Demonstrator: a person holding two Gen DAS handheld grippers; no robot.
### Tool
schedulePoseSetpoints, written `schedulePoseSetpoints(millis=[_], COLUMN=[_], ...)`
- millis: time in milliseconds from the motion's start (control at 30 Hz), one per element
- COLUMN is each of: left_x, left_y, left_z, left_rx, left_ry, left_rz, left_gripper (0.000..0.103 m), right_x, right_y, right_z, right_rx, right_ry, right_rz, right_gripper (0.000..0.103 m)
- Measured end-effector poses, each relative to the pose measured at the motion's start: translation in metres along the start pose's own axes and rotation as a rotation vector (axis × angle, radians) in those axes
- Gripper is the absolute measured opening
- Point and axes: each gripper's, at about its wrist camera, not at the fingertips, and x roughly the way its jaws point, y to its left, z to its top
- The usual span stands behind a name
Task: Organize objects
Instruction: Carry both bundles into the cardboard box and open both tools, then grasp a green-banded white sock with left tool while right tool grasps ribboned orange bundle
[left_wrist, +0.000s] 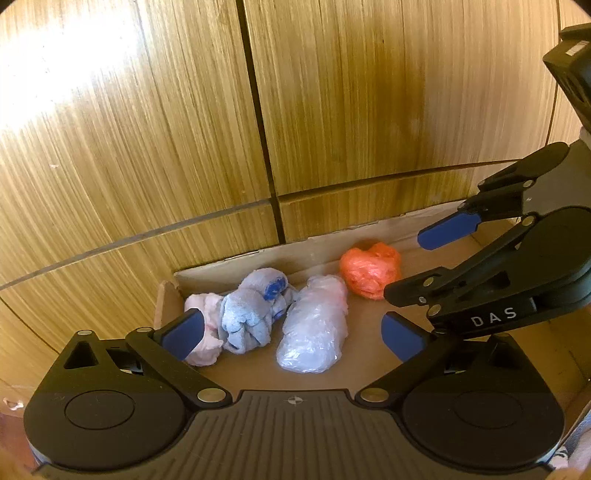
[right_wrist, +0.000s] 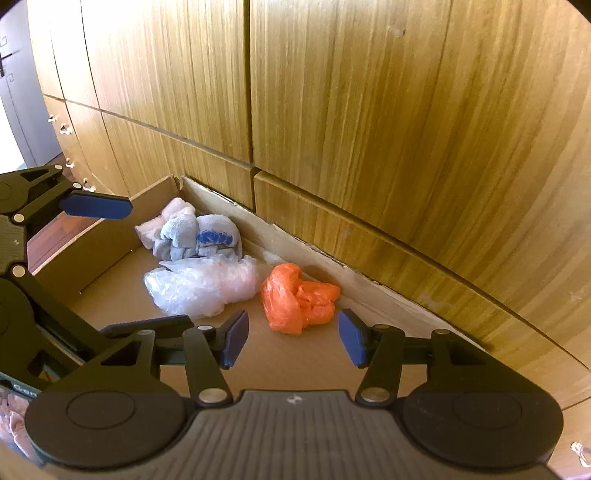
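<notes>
Cardboard box (right_wrist: 110, 236) — orange bag (right_wrist: 295, 299) loose; left gripper (left_wrist: 291, 338), right gripper (right_wrist: 291, 341) fingers spread, empty — slippery plastic may be missed.

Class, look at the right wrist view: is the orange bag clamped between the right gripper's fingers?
No, the orange bag lies on the box floor beyond the open right gripper.

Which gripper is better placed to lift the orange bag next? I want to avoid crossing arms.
Probably the right gripper: its open jaws point at the orange bag just ahead. The left gripper, also open, faces the clear bag and cloths.
</notes>
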Motion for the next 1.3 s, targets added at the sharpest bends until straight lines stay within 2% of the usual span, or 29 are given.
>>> schedulePoseSetpoints(millis=[500,900,1133,1300], left_x=[-0.016,-0.044,-0.075,-0.113], left_y=[-0.012,-0.011,-0.007,0.007], left_z=[0.0,0.004,0.0,-0.023], left_rx=[-0.014,-0.033,-0.056,-0.093], left_ry=[0.007,-0.009,-0.025,-0.055], left_rz=[0.005,-0.007,-0.001,-0.006], left_gripper=[0.102,0.102,0.102,0.102], right_x=[-0.017,-0.049,-0.087,-0.136], right_y=[0.002,0.012,0.024,0.044], right_z=[0.003,0.003,-0.005,-0.032], right_rx=[0.008,0.061,0.099,0.116], right_ry=[-0.011,-0.039,-0.088,-0.151], right_rz=[-0.036,-0.087,-0.121,-0.153], right_gripper=[0.053,0.06,0.069,0.077])
